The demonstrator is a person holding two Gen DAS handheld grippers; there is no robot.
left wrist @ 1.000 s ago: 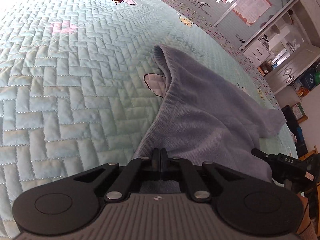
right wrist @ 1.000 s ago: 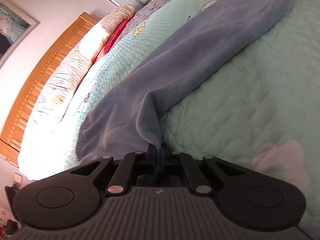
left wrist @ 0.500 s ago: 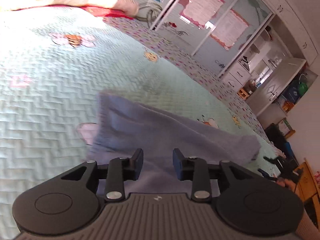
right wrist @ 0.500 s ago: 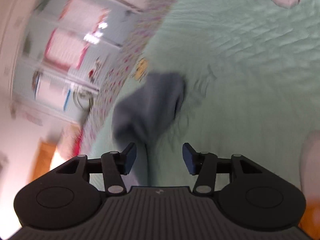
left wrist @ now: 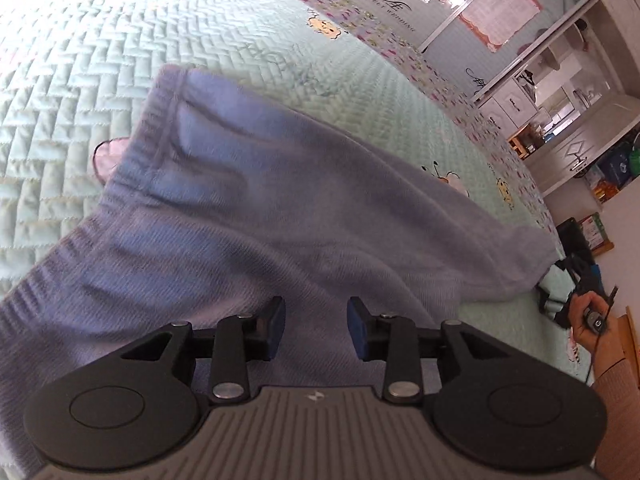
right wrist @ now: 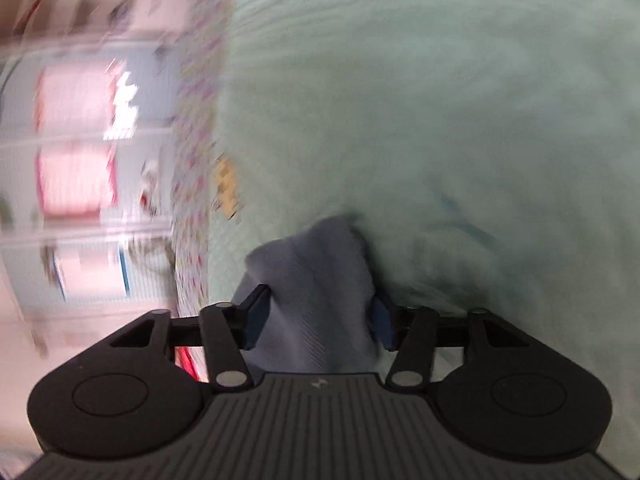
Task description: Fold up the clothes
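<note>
A blue-grey knitted garment (left wrist: 280,208) lies spread on the mint quilted bedspread (left wrist: 80,60). Its ribbed edge runs along the left and a narrow end reaches to the right. My left gripper (left wrist: 316,322) is open and empty, just above the garment's near part. In the blurred right wrist view, my right gripper (right wrist: 318,318) is open with the garment's narrow end (right wrist: 316,276) lying between its jaws. The right gripper also shows at the far right of the left wrist view (left wrist: 576,292), at that same end.
The bed's patterned border (left wrist: 380,28) runs along the far side. Beyond it stand wardrobe doors with pink posters (left wrist: 480,4) and white cabinets (left wrist: 560,120). A wooden piece (left wrist: 628,336) stands at the right past the bed edge.
Both grippers have opened and let go of the garment, which now lies flatter on the bed. The right gripper has swung round to the garment's narrow end; the left has drawn closer.
</note>
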